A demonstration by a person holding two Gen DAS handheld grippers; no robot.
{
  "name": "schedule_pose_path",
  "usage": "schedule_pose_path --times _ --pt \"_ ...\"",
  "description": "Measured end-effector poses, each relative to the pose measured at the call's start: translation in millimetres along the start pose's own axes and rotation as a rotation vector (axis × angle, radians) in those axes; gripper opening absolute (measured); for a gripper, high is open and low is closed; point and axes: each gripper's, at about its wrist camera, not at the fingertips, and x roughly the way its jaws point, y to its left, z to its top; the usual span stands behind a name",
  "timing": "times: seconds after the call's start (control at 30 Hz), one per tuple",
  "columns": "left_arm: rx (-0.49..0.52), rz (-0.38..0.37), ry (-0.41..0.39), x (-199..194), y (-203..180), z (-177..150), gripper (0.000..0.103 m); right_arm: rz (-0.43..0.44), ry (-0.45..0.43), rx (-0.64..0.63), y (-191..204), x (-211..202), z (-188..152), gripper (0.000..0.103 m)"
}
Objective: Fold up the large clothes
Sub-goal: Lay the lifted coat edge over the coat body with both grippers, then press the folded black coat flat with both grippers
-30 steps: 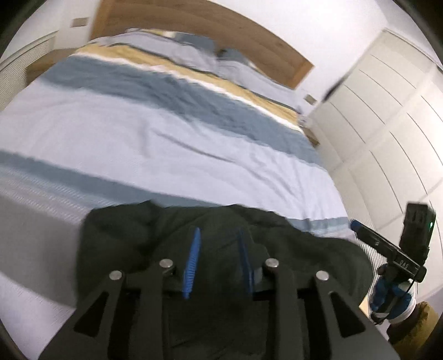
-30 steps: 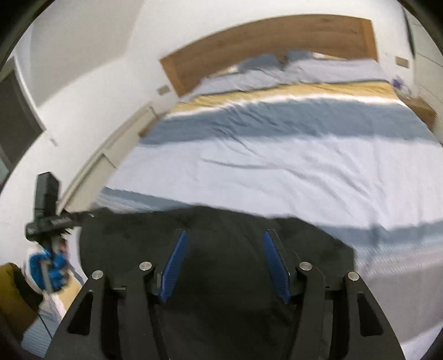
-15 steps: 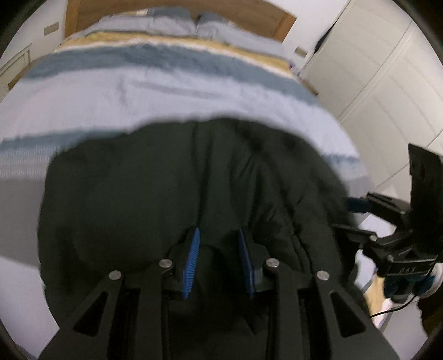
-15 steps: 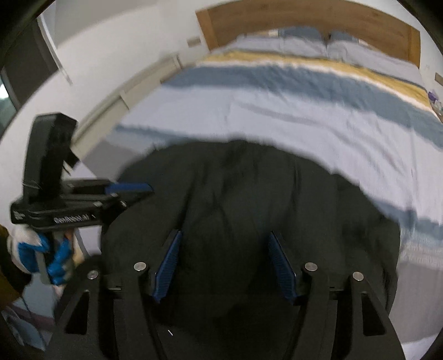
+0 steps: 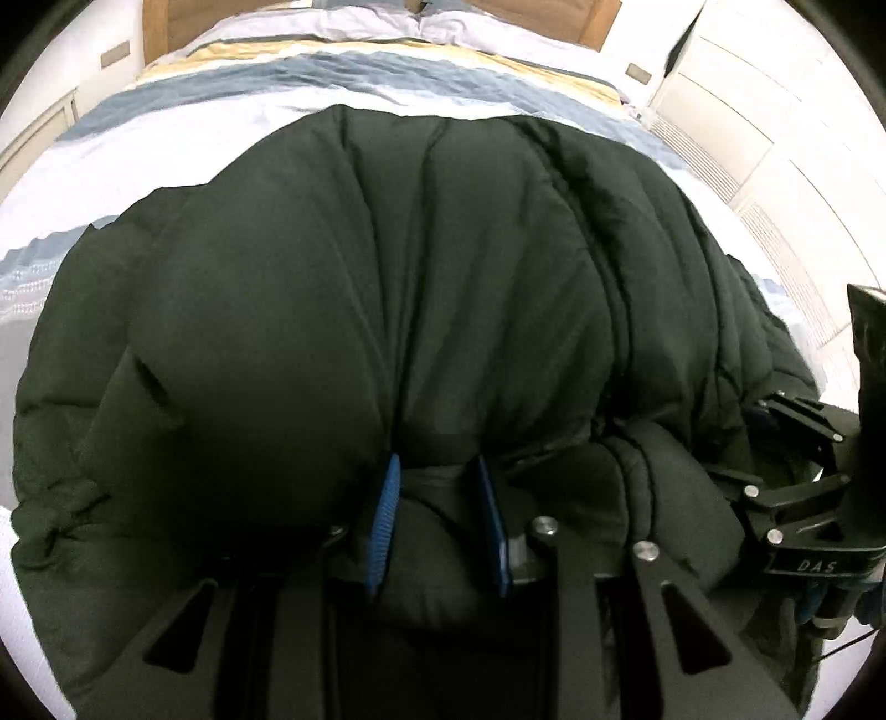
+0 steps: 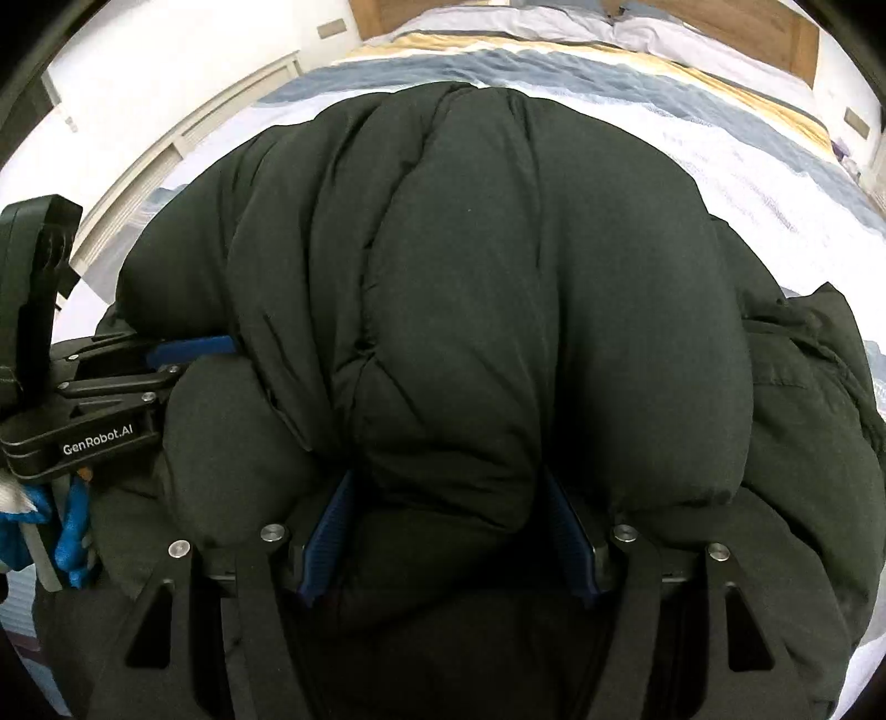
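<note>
A dark green puffer jacket (image 5: 387,288) lies bunched on the bed and fills most of both views. My left gripper (image 5: 437,498) is shut on a thick fold at the jacket's near edge, with its blue pads (image 5: 385,515) pressed into the fabric. My right gripper (image 6: 451,531) holds a wider puffy roll of the jacket (image 6: 498,277). Its jaws stand wide and are easing apart, and the fabric still touches both pads (image 6: 326,531). The left gripper's body (image 6: 111,376) shows at the left edge of the right wrist view. The right gripper's body (image 5: 803,498) shows at the right edge of the left wrist view.
The bed's duvet (image 5: 343,72) has blue, white and yellow stripes and runs to a wooden headboard (image 6: 720,22). White wardrobe doors (image 5: 775,127) stand along one side. A low white wall unit (image 6: 221,105) runs along the other. A blue-gloved hand (image 6: 61,531) holds the left gripper.
Both grippers have come down toward the bed with the jacket, which now fills the views and rests on the duvet. The right jaws have widened a little.
</note>
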Motion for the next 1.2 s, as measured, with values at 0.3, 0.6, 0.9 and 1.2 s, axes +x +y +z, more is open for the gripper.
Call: schedule_pose_path --times 0.3,0.6,0.9,1.2 --pt "0.038 -0.014 -0.082 -64.4 -4.1 15.2 0.036 0.005 -0.059 -0.097 14.6 -63.4 -2.7 0.070" --pt "0.003 -0.014 -0.164 -56.9 -1.4 72.5 0.041 -0.004 -0.246 -0.099 18.4 -81.1 56.3 0.075" --pt "0.027 0.077 -0.121 18.0 -7.8 56.2 0.042 -0.058 -0.171 -0.025 2.9 3.8 72.7 0.076" --pt "0.030 0.088 -0.125 43.4 -6.7 42.7 0.042 -0.107 -0.137 -0.049 -6.7 41.2 58.3 0.078"
